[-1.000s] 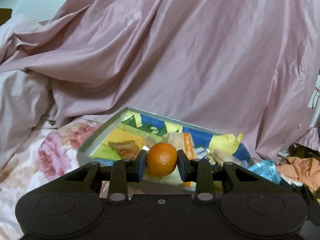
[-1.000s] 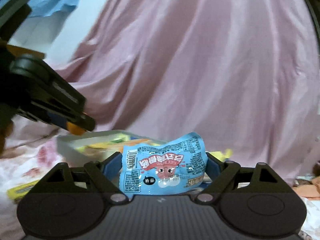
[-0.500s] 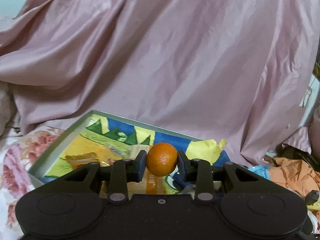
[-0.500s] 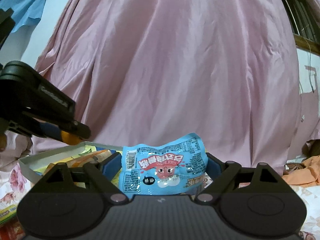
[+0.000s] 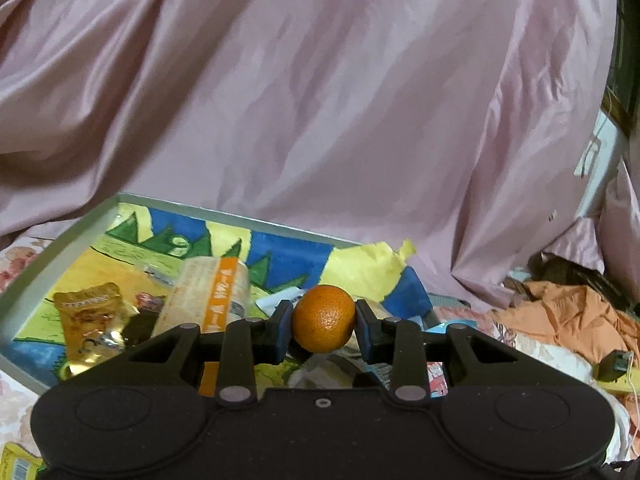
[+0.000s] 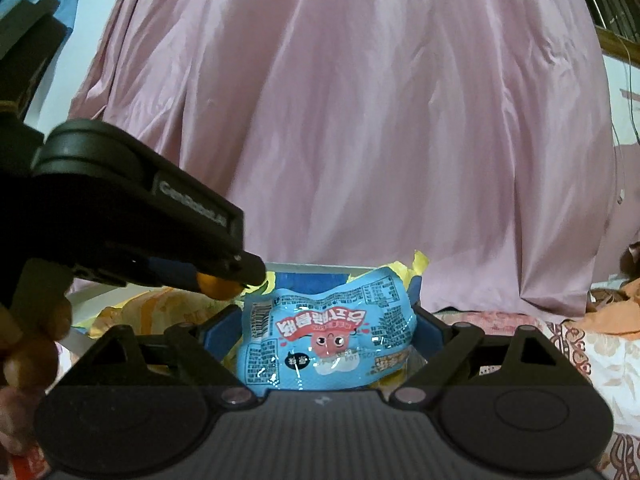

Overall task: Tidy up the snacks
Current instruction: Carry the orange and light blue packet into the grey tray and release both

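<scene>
My left gripper (image 5: 323, 322) is shut on a small orange mandarin (image 5: 323, 323), held just above the near right part of a shallow grey tray (image 5: 60, 248) with a bright cartoon lining. A gold snack packet (image 5: 90, 316) and a pale packet with an orange stripe (image 5: 212, 292) lie in the tray. My right gripper (image 6: 330, 338) is shut on a blue snack packet (image 6: 328, 336) with a pink cartoon face. In the right wrist view the left gripper (image 6: 218, 276) with the mandarin (image 6: 218, 285) sits to the left, over the tray's far rim (image 6: 320, 268).
A large pink satin sheet (image 5: 320, 100) rises behind the tray. Orange cloth (image 5: 568, 316) lies crumpled at the right on a floral bedcover (image 6: 600, 352). A yellow packet (image 5: 16, 462) lies at the near left corner. A hand (image 6: 32, 344) grips the left gripper's handle.
Both grippers have moved forward and right, nearer the tray, which now looms larger beneath them. The left gripper sits closer to the right one. Both grips are unchanged.
</scene>
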A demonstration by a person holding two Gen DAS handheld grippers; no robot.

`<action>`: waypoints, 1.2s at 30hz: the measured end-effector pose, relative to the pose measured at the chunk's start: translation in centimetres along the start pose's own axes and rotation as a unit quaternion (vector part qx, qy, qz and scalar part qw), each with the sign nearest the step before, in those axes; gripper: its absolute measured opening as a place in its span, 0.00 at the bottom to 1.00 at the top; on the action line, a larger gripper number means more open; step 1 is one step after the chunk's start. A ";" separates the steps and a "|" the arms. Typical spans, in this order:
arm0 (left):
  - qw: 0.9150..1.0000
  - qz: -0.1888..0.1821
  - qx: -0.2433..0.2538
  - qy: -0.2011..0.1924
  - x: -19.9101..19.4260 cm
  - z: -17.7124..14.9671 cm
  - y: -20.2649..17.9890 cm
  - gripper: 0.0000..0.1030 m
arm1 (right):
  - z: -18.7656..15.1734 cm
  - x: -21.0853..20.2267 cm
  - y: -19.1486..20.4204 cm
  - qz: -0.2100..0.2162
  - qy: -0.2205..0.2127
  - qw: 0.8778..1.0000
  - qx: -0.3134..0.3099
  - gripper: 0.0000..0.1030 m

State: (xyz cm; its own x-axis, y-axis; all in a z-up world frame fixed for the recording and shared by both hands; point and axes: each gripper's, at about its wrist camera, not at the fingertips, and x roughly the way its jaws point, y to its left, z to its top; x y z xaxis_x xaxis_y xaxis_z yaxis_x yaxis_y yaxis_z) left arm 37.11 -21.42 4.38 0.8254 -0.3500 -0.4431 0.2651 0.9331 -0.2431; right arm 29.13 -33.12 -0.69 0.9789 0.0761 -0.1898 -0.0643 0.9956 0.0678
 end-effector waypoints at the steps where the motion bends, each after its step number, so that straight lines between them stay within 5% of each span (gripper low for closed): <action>1: 1.000 0.000 0.001 0.002 0.2 -0.1 -0.1 0.34 | -0.1 0.1 -0.1 0.000 0.003 1.000 0.002 0.88; 10: 1.000 0.006 -0.016 0.013 1.1 -0.4 0.0 0.35 | -0.1 0.5 -0.4 0.003 0.018 1.000 0.005 0.92; 17: 0.999 0.002 -0.034 -0.017 -0.5 -0.4 0.5 0.72 | -0.2 0.4 0.1 0.008 0.019 1.000 -0.008 0.97; 26: 0.997 0.013 -0.017 -0.069 -4.7 -0.5 0.3 0.99 | -0.1 -0.6 1.2 -0.003 -0.004 1.000 -0.031 1.00; 36: 0.992 0.066 -0.002 -0.103 -10.8 -0.5 2.0 0.99 | 1.1 -4.4 2.6 -0.007 -0.065 0.997 -0.038 1.00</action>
State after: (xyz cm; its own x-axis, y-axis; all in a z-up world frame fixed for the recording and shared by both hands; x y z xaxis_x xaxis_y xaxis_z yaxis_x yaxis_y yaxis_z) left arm 28.50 -15.84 8.21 0.9373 -0.1995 -0.2859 0.1458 0.9692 -0.1982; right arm 24.85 -30.95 1.41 0.9964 0.0601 -0.0603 -0.0608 0.9981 -0.0092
